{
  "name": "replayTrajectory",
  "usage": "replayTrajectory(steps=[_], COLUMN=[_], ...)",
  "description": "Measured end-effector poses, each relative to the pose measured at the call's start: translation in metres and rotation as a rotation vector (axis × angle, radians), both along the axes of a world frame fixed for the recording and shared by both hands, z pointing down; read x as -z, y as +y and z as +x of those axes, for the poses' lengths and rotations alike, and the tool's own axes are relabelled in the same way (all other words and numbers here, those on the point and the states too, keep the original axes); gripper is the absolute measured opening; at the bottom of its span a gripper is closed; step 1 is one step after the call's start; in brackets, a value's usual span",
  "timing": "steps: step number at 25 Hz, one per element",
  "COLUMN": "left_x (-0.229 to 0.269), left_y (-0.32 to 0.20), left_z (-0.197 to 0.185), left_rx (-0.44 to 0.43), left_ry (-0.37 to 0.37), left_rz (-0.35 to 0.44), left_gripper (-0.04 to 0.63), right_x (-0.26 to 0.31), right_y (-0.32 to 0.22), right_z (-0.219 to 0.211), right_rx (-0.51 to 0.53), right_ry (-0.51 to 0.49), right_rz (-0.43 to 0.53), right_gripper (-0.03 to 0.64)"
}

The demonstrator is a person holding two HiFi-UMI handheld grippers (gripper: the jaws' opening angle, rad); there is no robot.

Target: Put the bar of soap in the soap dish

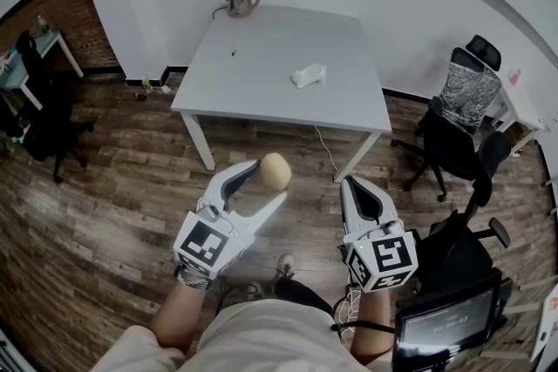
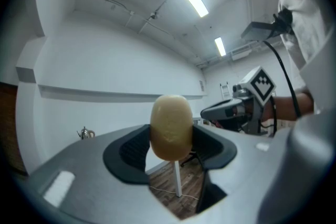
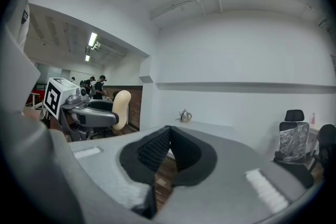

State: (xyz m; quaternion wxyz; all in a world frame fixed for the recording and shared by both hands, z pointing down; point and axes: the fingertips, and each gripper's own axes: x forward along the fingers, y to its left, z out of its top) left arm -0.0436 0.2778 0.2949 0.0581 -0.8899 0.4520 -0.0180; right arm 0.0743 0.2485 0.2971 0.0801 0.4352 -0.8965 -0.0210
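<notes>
A pale yellow oval bar of soap [image 1: 275, 171] is held up in the air, my left gripper [image 1: 268, 183] shut on it. In the left gripper view the bar of soap [image 2: 170, 126] stands upright between the two black pads [image 2: 131, 149]. A small white object, apparently the soap dish [image 1: 309, 76], lies on the white table [image 1: 261, 91] ahead, right of its middle. My right gripper [image 1: 351, 186] hangs level beside the left, its jaws shut with nothing between them, as the right gripper view [image 3: 169, 145] shows. Both grippers are short of the table's front edge.
A metal kettle [image 1: 240, 0] stands at the table's far left corner. Black office chairs [image 1: 462, 126] are at the right and a monitor [image 1: 449, 322] at the lower right. Another chair [image 1: 44, 118] is at the left. The floor is wood planks.
</notes>
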Motion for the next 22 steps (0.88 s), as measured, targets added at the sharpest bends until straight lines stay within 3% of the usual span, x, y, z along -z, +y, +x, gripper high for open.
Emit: replayTrajectory(steps=[22], left_x=[-0.010], left_y=[-0.078], left_z=[0.011], left_rx=[-0.014], left_ry=[-0.064], left_rz=[-0.003], left_gripper=[0.270], right_x=[-0.004], right_y=[-0.089], right_z=[0.011], right_rx=[0.011], right_ry=[-0.044], right_rz=[-0.039], right_gripper=[0.003])
